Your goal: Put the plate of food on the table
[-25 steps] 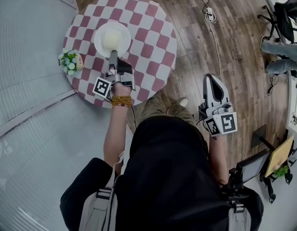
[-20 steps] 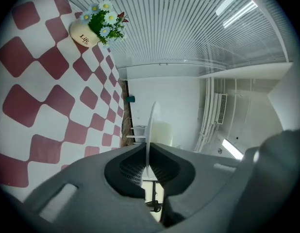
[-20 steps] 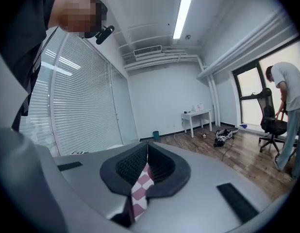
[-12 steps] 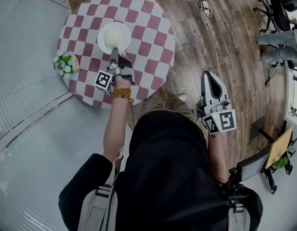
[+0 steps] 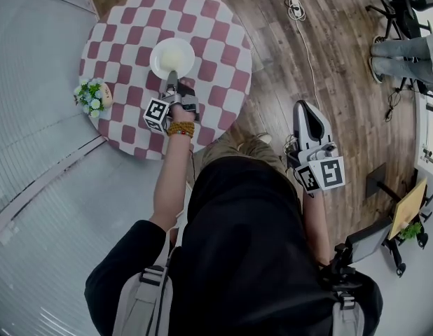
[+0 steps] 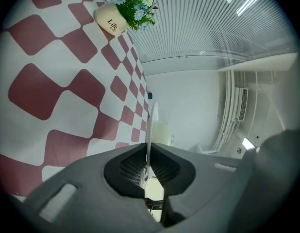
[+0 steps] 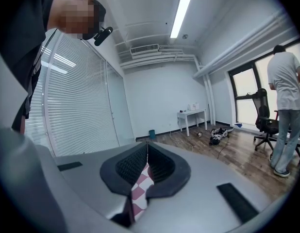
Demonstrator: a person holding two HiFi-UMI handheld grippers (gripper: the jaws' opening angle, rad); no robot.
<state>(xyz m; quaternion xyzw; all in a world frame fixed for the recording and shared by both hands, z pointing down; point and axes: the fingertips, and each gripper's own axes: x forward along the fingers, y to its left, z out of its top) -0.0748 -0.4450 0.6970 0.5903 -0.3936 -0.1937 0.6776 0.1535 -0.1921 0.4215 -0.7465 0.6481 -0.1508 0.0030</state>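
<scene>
A white plate [image 5: 172, 58] with a pale block of food lies over the middle of the round table [image 5: 223, 82], which has a red-and-white checked cloth. My left gripper [image 5: 171, 79] is shut on the plate's near rim. In the left gripper view the rim [image 6: 151, 125] stands edge-on between the pads of the left gripper [image 6: 147, 152], with the food [image 6: 162, 132] beyond. I cannot tell whether the plate touches the cloth. My right gripper [image 5: 311, 121] hangs over the wooden floor right of the table, shut and holding nothing; the right gripper [image 7: 147, 148] shows its pads pressed together.
A small pot of flowers [image 5: 94, 95] stands at the table's left edge, also in view as the pot [image 6: 123, 11]. Cables [image 5: 297, 9] lie on the floor beyond the table. A person [image 7: 285, 106] stands by office chairs at the far right. A small white table [image 7: 192, 114] stands by the far wall.
The left gripper and the plate have shifted a little towards the middle of the table. The right gripper has stayed where it was.
</scene>
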